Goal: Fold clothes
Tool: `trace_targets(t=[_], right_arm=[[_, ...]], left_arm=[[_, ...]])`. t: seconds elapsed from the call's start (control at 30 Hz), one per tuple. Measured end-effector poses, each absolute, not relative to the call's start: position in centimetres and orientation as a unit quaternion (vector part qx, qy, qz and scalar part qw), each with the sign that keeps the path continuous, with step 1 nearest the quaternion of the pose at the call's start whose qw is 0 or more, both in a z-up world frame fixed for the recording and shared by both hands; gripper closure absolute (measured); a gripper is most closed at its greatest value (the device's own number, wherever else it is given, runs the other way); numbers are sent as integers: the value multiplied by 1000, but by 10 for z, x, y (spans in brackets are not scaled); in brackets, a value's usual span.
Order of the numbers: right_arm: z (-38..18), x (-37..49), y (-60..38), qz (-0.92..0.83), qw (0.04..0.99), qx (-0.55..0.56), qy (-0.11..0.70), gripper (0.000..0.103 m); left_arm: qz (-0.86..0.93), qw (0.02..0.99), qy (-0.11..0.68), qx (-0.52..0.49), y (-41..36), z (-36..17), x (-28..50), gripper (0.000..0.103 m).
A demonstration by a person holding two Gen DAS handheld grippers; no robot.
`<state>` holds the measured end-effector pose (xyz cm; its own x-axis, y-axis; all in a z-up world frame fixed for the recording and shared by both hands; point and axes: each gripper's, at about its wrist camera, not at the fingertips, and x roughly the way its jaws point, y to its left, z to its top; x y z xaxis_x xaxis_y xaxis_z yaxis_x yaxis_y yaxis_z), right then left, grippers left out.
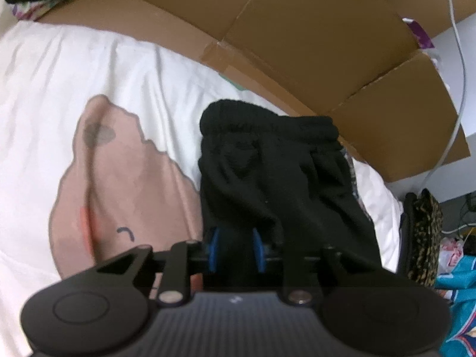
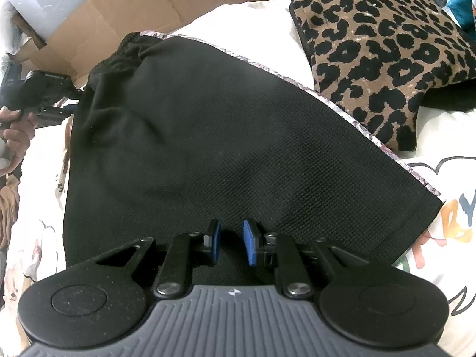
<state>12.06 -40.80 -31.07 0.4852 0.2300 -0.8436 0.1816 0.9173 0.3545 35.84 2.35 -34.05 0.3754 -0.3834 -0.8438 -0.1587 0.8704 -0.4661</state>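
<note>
Black shorts (image 2: pixel 208 136) with an elastic waistband lie on a white printed bedsheet (image 2: pixel 440 261). In the left wrist view the shorts (image 1: pixel 276 172) are bunched, and my left gripper (image 1: pixel 236 248) is shut on a fold of them near the waistband side, with black cloth between the blue pads. My right gripper (image 2: pixel 233 242) sits over the hem end of the shorts, its blue pads a little apart with black cloth between and below them. The left gripper and the hand holding it show at the far left of the right wrist view (image 2: pixel 44 95).
A leopard-print cushion (image 2: pixel 386 47) lies to the right of the shorts. Flattened cardboard boxes (image 1: pixel 312 38) stand behind the bed. A white cable (image 1: pixel 458 59) hangs at the right. Bright blue fabric (image 1: pixel 458 273) lies beyond the bed edge.
</note>
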Motion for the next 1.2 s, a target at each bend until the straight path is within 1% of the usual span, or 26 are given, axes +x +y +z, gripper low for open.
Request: trace_targets(t=[0.2, 0.37, 0.6, 0.67, 0.9, 1.03, 1.2], right_arm=[[-313, 121, -407, 20, 838, 202, 507, 79], [-314, 121, -407, 24, 838, 204, 506, 79], [-314, 120, -409, 27, 838, 201, 506, 79], [-314, 120, -408, 28, 839, 199, 506, 79], [-314, 120, -407, 28, 839, 198, 507, 79], [-315, 121, -407, 28, 838, 198, 508, 79], [-315, 122, -407, 29, 837, 199, 508, 79]], left_arm=[[-66, 794, 558, -233, 14, -345, 363, 77], [-60, 797, 568, -199, 7, -330, 365, 77], [-53, 797, 574, -178, 7, -320, 369, 77], [-53, 795, 577, -179, 4, -321, 368, 77], [-51, 780, 592, -195, -6, -350, 374, 78], [-44, 772, 593, -224, -2, -360, 373, 73], [-42, 765, 598, -235, 1, -358, 378, 73]])
